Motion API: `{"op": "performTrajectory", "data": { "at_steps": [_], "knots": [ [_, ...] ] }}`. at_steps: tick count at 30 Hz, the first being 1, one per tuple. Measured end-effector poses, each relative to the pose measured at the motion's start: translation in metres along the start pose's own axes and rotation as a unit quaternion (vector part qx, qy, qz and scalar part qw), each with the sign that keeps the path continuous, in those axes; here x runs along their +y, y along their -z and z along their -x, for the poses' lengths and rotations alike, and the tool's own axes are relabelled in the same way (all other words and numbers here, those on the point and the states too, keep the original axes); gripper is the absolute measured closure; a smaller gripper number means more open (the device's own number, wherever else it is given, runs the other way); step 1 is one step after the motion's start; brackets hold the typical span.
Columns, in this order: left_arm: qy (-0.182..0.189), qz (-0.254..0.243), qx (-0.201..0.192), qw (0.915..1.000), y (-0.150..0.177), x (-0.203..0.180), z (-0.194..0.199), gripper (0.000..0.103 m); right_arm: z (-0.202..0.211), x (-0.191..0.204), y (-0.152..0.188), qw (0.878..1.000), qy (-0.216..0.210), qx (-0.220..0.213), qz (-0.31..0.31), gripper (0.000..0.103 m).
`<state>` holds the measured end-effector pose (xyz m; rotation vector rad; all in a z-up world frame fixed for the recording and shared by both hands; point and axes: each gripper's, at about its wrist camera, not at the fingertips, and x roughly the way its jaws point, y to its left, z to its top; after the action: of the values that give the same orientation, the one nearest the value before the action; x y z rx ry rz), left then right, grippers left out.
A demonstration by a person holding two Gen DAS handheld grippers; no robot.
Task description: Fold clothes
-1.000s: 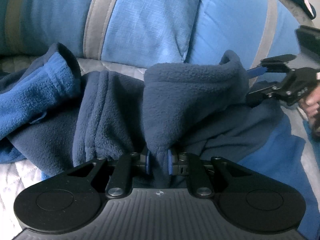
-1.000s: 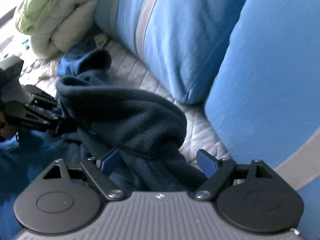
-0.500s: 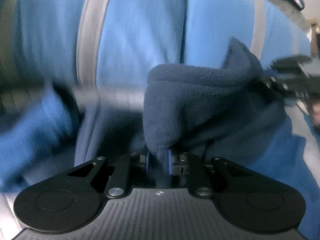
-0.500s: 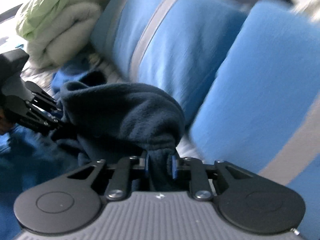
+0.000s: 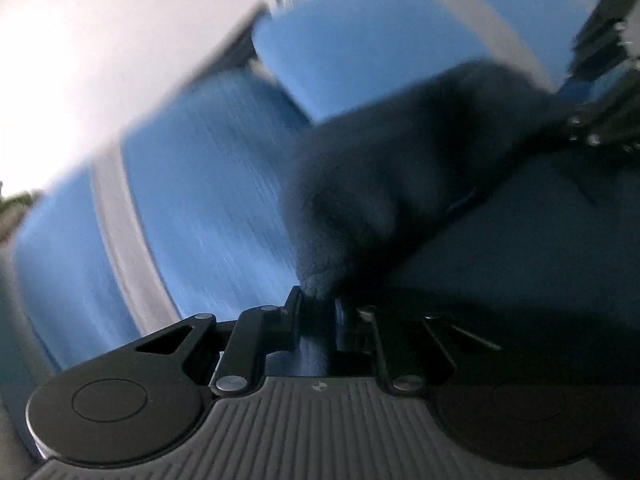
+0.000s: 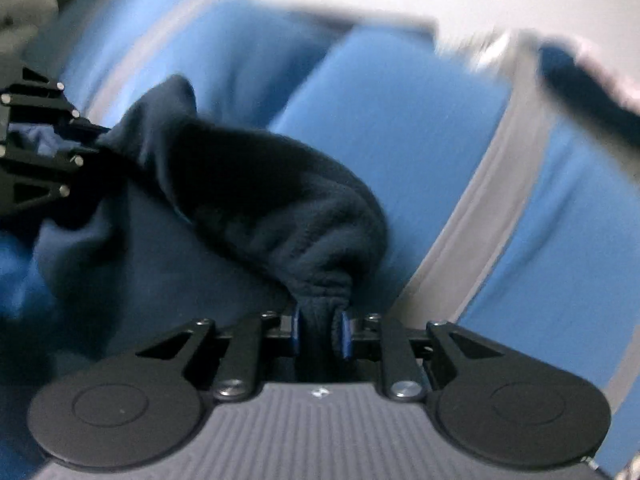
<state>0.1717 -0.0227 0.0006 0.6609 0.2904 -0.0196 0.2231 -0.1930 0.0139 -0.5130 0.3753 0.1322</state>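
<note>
A dark navy fleece garment (image 5: pixel 400 184) with lighter blue panels hangs bunched between the two grippers. In the left wrist view my left gripper (image 5: pixel 318 304) is shut on a fold of it, and the picture is tilted and blurred. My right gripper (image 5: pixel 600 120) shows at the upper right edge, at the fleece's far end. In the right wrist view the right gripper (image 6: pixel 320 328) is shut on a gathered edge of the fleece (image 6: pixel 280 208), its blue pads (image 6: pixel 346 336) pressing the cloth. The left gripper (image 6: pixel 36 152) holds the other end at the left edge.
Large blue pillows with grey stripes (image 5: pixel 200 200) stand close behind the garment, filling the right wrist view too (image 6: pixel 400 120). A bright pale wall (image 5: pixel 100 40) is above them. Pale bedding (image 6: pixel 24 8) is piled at the top left. The bed surface is out of sight.
The right gripper closed from wide open onto the fleece edge. Both views swung up off the quilted bed toward the pillows and wall. The left view rolled sideways.
</note>
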Motion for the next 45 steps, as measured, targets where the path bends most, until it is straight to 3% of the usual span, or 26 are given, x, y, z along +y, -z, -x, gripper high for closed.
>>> {"op": "performTrajectory", "data": {
  "at_steps": [3, 5, 8, 10, 11, 12, 13, 14, 15, 16, 21, 26, 31, 38, 45],
  "knots": [
    [0.019, 0.012, 0.046, 0.9987, 0.004, 0.001, -0.019, 0.088, -0.02, 0.005, 0.011, 0.998, -0.015, 0.065, -0.014, 0.078],
    [0.031, 0.025, 0.072, 0.9966, 0.008, 0.003, -0.033, 0.087, -0.027, 0.002, 0.016, 0.995, -0.021, 0.083, -0.042, 0.073],
    [0.048, 0.033, 0.116, 0.9915, 0.009, 0.003, -0.052, 0.083, -0.037, -0.006, 0.016, 0.991, -0.023, 0.101, -0.082, 0.053],
    [0.059, 0.031, 0.136, 0.9884, 0.004, 0.005, -0.058, 0.081, -0.045, -0.012, 0.014, 0.986, -0.027, 0.124, -0.105, 0.047],
    [0.061, 0.032, 0.15, 0.9864, 0.0, 0.007, -0.059, 0.076, -0.047, -0.014, 0.012, 0.985, -0.03, 0.13, -0.107, 0.045],
    [0.062, 0.032, 0.163, 0.9842, -0.003, 0.01, -0.059, 0.064, -0.047, -0.014, 0.01, 0.985, -0.034, 0.135, -0.103, 0.042],
    [0.06, 0.034, 0.175, 0.9821, -0.005, 0.013, -0.059, 0.055, -0.045, -0.015, 0.008, 0.985, -0.037, 0.138, -0.095, 0.034],
    [0.058, 0.038, 0.184, 0.9806, -0.007, 0.017, -0.057, 0.037, -0.042, -0.015, 0.006, 0.986, -0.038, 0.139, -0.088, 0.018],
    [0.059, 0.044, 0.186, 0.9798, -0.008, 0.022, -0.053, 0.029, -0.037, -0.016, 0.003, 0.987, -0.031, 0.136, -0.081, 0.007],
    [0.066, 0.054, 0.186, 0.979, -0.009, 0.029, -0.047, 0.029, -0.03, -0.017, 0.001, 0.988, -0.022, 0.131, -0.076, 0.0],
    [0.121, 0.131, 0.185, 0.9665, -0.01, 0.071, -0.009, 0.029, 0.007, -0.033, -0.011, 0.985, -0.036, 0.141, -0.088, 0.0],
    [0.134, 0.21, 0.182, 0.9513, -0.012, 0.12, 0.032, 0.028, 0.054, -0.04, -0.026, 0.984, -0.048, 0.132, -0.108, 0.0],
    [0.116, 0.291, 0.193, 0.9299, 0.014, 0.184, 0.045, 0.028, 0.09, -0.035, -0.032, 0.986, -0.057, 0.122, -0.099, 0.0],
    [0.086, 0.375, 0.205, 0.8999, 0.067, 0.252, 0.069, 0.028, 0.129, -0.017, -0.014, 0.985, -0.095, 0.129, -0.068, 0.0],
    [0.063, 0.426, 0.204, 0.8791, 0.111, 0.291, 0.099, 0.029, 0.15, -0.002, 0.005, 0.979, -0.12, 0.143, -0.08, 0.0]
  ]
}}
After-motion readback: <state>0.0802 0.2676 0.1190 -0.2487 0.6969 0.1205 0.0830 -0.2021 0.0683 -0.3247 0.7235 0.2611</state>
